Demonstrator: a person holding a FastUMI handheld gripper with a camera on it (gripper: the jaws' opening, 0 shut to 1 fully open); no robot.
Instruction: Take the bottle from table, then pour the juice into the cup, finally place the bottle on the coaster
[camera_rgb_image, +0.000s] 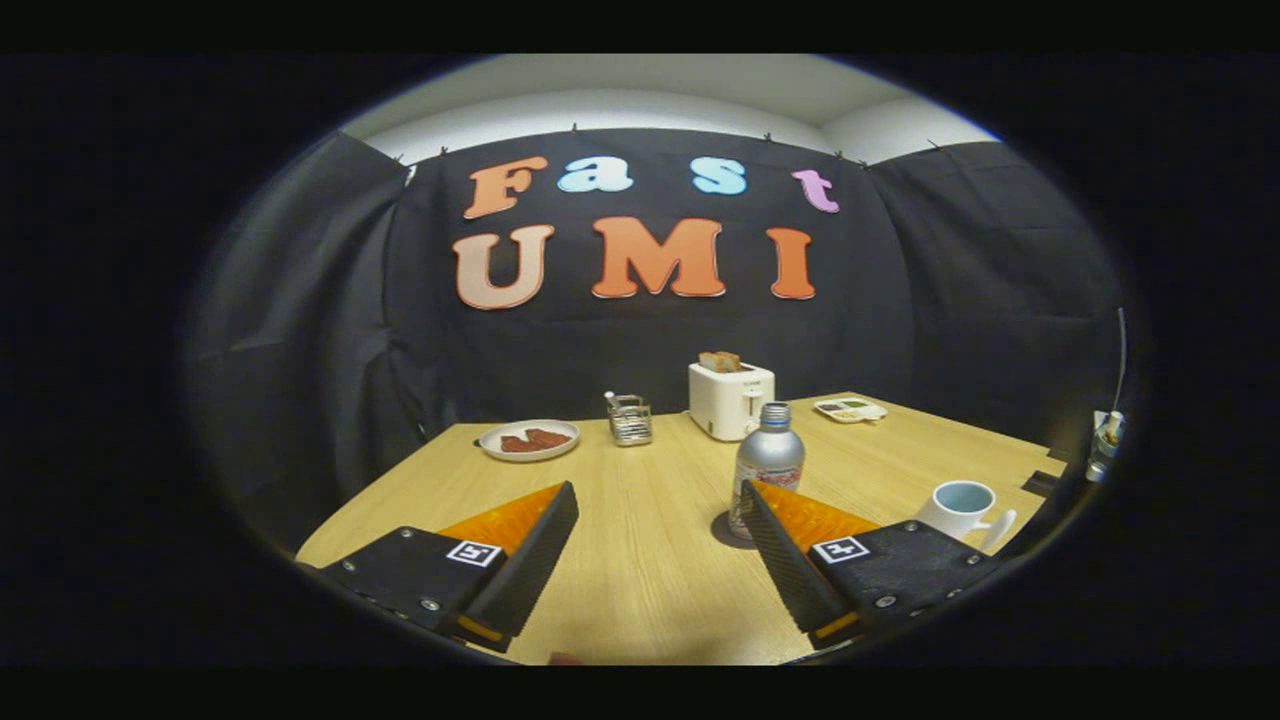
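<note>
The tongs (660, 500) are wide open, with nothing between the two fingers but bare table (640, 570). There is one bottle (767, 465). It is silver with a cap on, and it stands upright on a dark round coaster (722, 530), just right of the middle of the picture. The tip of the right finger sits in front of the bottle's lower part, so I cannot tell if they touch. There is one cup (962, 508), white with a pale blue inside. It stands in the lower right, past the right finger, with its handle turned to the right. At the back of the table there is one white toaster (730, 400) with one slice of bread (719, 361) sticking out of the top. Left of the toaster is one small wire basket (630, 419). Further left is one plate (529, 439) with brown food on it. Right of the toaster, in the far corner, is one small white tray (850, 409). The bottle stands right in front of the toaster and hides a bit of it.
</note>
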